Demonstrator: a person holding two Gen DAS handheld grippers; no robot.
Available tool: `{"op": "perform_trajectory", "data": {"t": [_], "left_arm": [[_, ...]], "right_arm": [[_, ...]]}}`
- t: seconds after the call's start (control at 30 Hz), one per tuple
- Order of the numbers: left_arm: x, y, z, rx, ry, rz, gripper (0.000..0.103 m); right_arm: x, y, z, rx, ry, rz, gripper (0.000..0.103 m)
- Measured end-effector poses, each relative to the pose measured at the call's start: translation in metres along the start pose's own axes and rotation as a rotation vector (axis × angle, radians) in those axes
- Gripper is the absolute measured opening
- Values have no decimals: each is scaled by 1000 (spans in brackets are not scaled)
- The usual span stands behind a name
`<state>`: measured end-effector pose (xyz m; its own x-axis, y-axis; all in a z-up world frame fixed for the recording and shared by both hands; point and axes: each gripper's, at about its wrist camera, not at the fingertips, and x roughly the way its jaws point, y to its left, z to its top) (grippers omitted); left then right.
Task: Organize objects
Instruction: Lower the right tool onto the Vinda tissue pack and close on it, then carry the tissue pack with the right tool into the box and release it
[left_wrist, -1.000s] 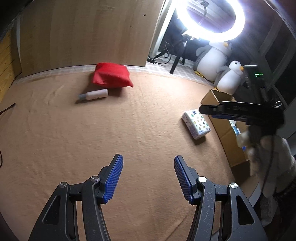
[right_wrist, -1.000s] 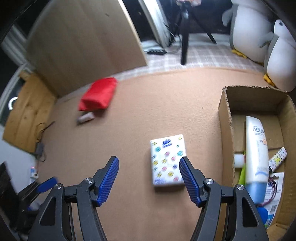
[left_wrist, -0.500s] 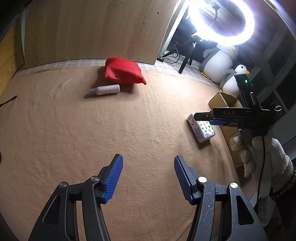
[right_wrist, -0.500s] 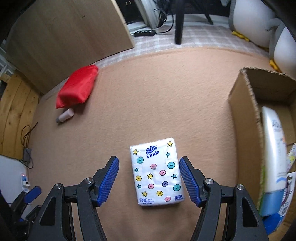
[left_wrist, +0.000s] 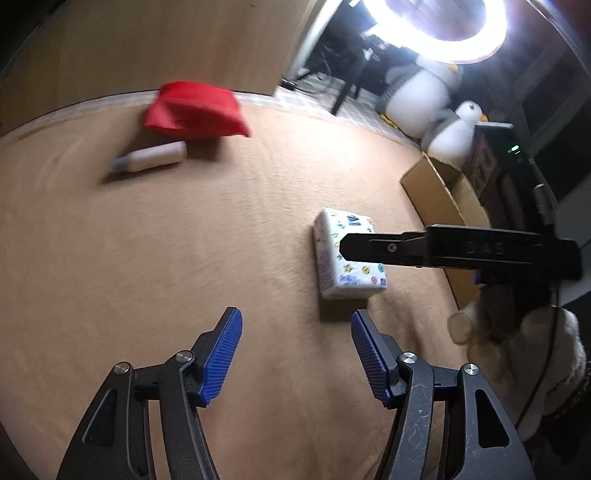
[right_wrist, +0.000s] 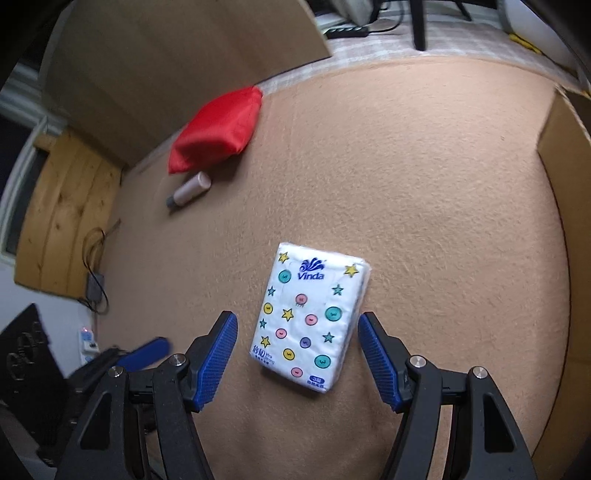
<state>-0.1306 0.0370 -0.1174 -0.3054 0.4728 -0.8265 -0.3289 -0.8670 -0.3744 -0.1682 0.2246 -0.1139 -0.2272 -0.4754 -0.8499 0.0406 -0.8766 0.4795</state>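
- Since the earlier frames, the tissue pack (right_wrist: 312, 317) had slid from the upper centre of the right wrist view down to the lower centre, and its lower half now lay between the right gripper's (right_wrist: 297, 356) blue pads.
- Right gripper: jaws stood wide, one pad (right_wrist: 218, 360) on each long side of the pack, both clear of it; nothing was held.
- Left gripper (left_wrist: 295, 356): jaws were opening, with only bare carpet (left_wrist: 147, 258) between them; the pack lay just above and right of its tips in the left wrist view.
- Tissue pack position: flat on the carpet, long axis running roughly up the frame and slightly tilted, printed face up. The cardboard box (right_wrist: 565, 229) filled the right edge of the right wrist view.
- Other items: a red pouch (right_wrist: 218, 129) and a small pink tube (right_wrist: 190, 190) lay touching or nearly so in the upper left, well apart from the pack.
- Handling judgement: the pack was probably light and soft, wrapped in smooth film, so it would compress under the pads and could slip or buckle.
- Recommended hold: across the narrow width at mid-length, pads square on the two long sides, closing gently.
- Risk: a hold near the lower end could let the far end droop and swing.
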Motion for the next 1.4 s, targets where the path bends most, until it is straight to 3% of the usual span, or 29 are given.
{"op": "perform_trajectory", "data": {"t": [0.17, 0.43, 0.67, 0.9, 1.13, 1.4], "left_arm": [[30, -16, 21, 36, 51, -53, 70], [50, -30, 34, 80, 69, -74, 68], [59, -30, 33, 50, 88, -108, 51], [53, -41, 35, 60, 67, -90, 46], [40, -77, 49, 98, 18, -101, 45], [35, -144, 67, 187, -33, -134, 45]], "right_arm": [[-10, -12, 3, 40, -24, 8, 64], [-7, -15, 4, 32, -9, 37, 62], [-1, -11, 4, 0, 15, 40, 42], [-5, -12, 1, -5, 9, 43, 40], [-36, -15, 3, -16, -58, 36, 40], [-98, -41, 3, -12, -164, 4, 40]]}}
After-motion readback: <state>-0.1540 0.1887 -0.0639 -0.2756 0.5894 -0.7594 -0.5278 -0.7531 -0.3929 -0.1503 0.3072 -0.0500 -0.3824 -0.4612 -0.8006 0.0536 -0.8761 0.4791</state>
